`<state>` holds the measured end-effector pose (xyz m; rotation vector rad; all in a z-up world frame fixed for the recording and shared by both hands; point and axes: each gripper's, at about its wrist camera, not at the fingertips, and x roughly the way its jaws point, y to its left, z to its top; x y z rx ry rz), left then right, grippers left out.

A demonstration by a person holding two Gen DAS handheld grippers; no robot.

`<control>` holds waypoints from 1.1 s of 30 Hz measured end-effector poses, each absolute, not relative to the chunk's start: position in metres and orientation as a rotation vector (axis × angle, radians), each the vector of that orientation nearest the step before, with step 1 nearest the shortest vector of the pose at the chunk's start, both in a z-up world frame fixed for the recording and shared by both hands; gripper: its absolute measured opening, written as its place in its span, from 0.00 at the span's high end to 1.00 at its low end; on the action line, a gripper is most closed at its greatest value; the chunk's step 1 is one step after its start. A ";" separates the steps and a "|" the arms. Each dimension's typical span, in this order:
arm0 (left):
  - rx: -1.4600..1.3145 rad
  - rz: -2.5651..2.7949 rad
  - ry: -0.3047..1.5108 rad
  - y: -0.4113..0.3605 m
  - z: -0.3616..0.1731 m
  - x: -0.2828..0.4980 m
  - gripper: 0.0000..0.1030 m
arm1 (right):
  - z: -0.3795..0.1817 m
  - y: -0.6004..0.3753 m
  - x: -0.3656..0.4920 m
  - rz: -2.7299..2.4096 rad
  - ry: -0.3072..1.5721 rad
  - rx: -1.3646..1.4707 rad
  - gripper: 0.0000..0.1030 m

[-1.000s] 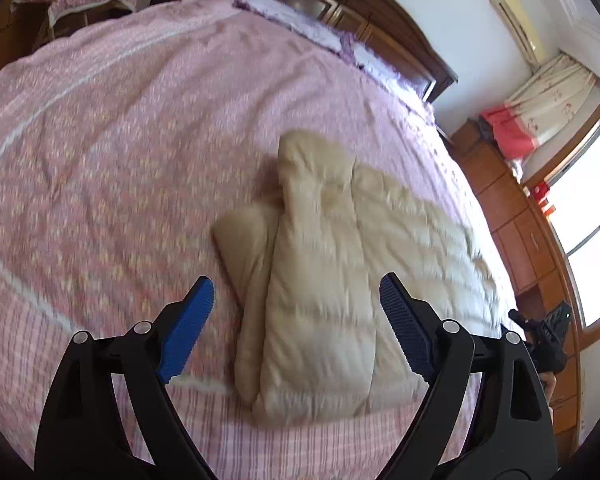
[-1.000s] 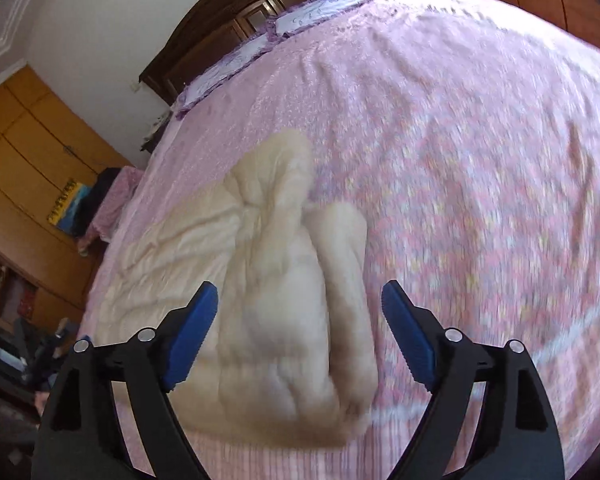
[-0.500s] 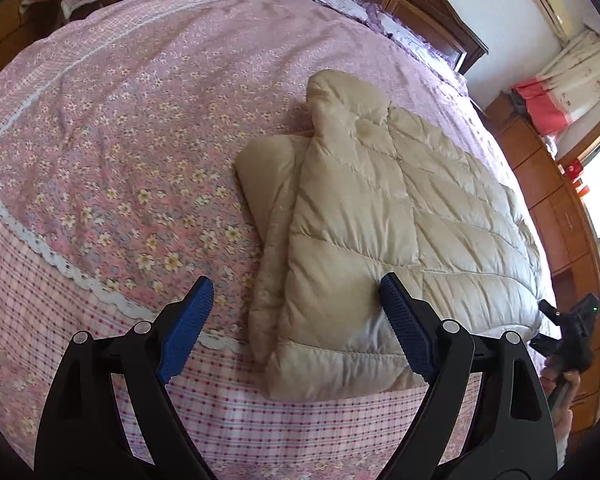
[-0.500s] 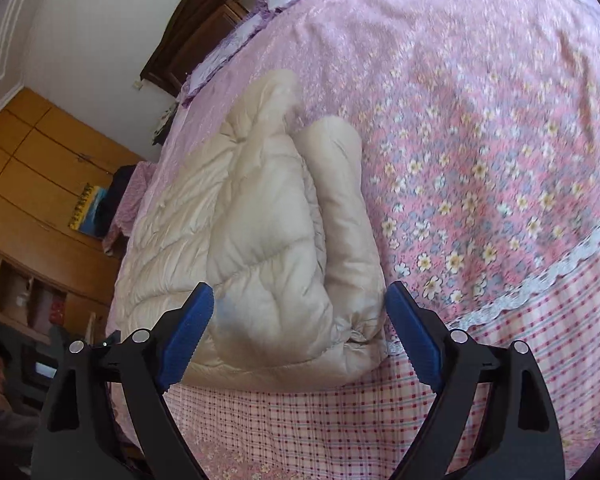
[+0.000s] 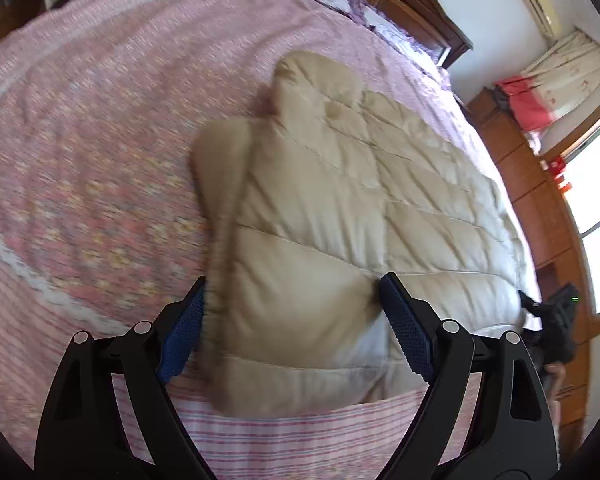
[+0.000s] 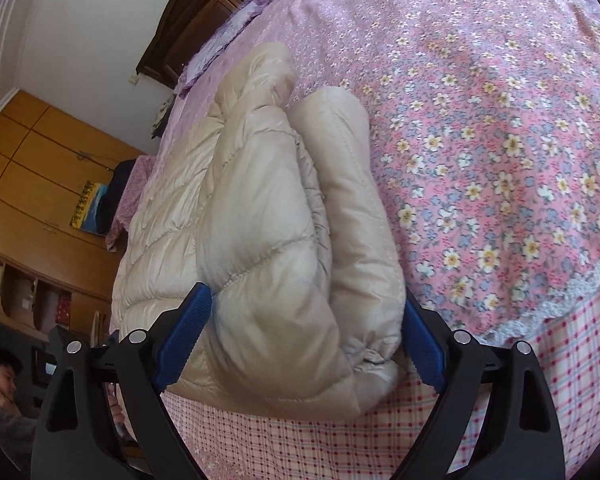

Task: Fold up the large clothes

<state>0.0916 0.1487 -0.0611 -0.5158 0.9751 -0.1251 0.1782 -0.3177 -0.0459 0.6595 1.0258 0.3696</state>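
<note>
On the bed: pink floral bedspread (image 6: 500, 140) under everything, headboard at the far end.
Jacket: beige quilted puffer jacket (image 5: 340, 220) lies partly folded near the bed's near edge, a sleeve (image 6: 348, 184) tucked along one side.
Handling: looks light, soft and springy, with a slick shell. Pinch deep into the thick near-edge corners, I'd say, or it slides out.
Left gripper (image 5: 296, 328): angled down, jaws just narrowing around the near corner, blue pads at the padding, no firm squeeze visible.
Right gripper (image 6: 304, 336): angled down, jaws just widening, straddling the other corner and sleeve cuff, not clamped.
</note>
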 end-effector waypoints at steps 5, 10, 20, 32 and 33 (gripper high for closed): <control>-0.552 -0.174 0.957 0.142 -0.058 0.092 0.69 | -0.046 -0.314 0.179 0.413 1.015 0.681 0.38; -0.573 -0.207 0.944 0.141 -0.043 0.081 0.81 | -0.026 -0.311 0.172 0.456 0.969 0.640 0.67; -0.470 -0.242 1.005 0.108 -0.012 0.025 0.81 | 0.015 -0.330 0.119 0.440 0.954 0.572 0.72; -0.325 -0.187 1.052 0.074 -0.027 -0.039 0.64 | 0.000 -0.360 0.041 0.380 0.985 0.543 0.72; -0.312 -0.170 1.057 0.073 -0.031 -0.039 0.59 | -0.009 -0.362 0.039 0.375 0.989 0.566 0.71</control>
